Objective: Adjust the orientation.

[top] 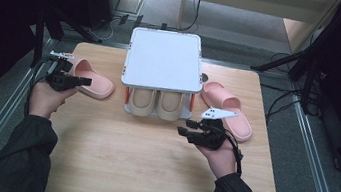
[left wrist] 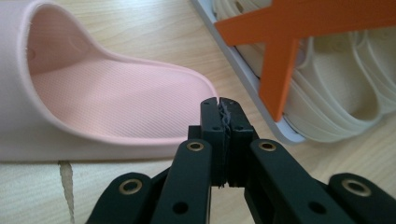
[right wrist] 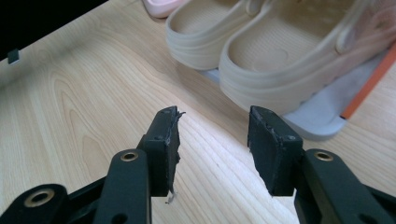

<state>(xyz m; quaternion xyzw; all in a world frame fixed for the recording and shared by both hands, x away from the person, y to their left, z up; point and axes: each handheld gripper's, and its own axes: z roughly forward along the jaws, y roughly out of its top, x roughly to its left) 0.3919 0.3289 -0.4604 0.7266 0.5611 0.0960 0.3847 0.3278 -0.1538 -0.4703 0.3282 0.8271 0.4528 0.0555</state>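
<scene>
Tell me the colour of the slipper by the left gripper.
Pale pink foam slipper, ribbed insole; clearest in the left gripper view.

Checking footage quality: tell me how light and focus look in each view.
High view: table evenly lit, dark surroundings, slightly soft. Left gripper view: pink slipper sharp, orange brace blurred. Right gripper view: beige slippers soft, wood grain sharp, black top-left corner.

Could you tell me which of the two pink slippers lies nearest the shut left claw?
The pink slipper left of the white rack; the left claw sits shut right at its heel edge. The other pink slipper lies right of the rack.
</scene>
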